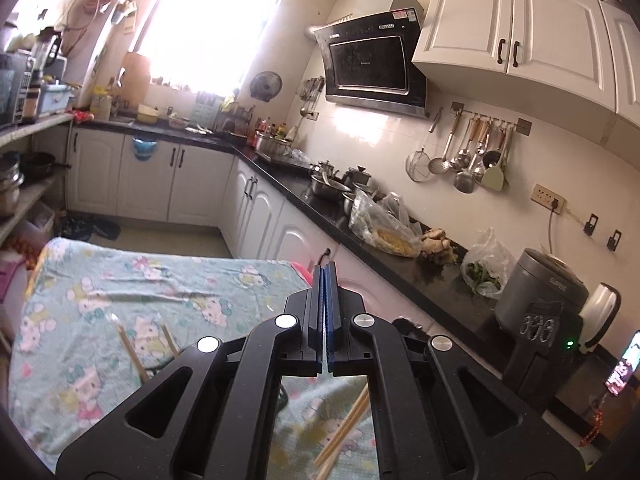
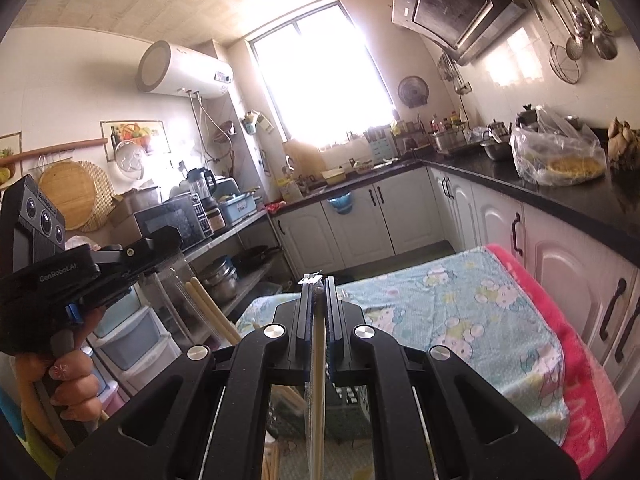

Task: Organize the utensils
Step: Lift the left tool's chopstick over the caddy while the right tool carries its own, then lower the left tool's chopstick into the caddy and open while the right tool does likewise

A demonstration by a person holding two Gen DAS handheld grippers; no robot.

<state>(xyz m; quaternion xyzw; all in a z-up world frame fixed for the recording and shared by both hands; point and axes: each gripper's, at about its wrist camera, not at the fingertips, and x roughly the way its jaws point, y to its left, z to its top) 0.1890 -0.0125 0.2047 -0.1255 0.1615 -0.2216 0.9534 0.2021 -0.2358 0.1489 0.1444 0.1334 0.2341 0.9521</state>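
right wrist view: right gripper (image 2: 319, 280) is pinching a thin pale wooden chopstick in a clear sleeve (image 2: 318, 360), lengthwise between the jaws. it's light, stiff and probably slippery, so grab mid-shaft. left gripper (image 1: 325, 266) is pressed together, empty, near level over the teal cartoon-print tablecloth (image 1: 120, 280), where more wooden chopsticks (image 1: 344, 428) lie.
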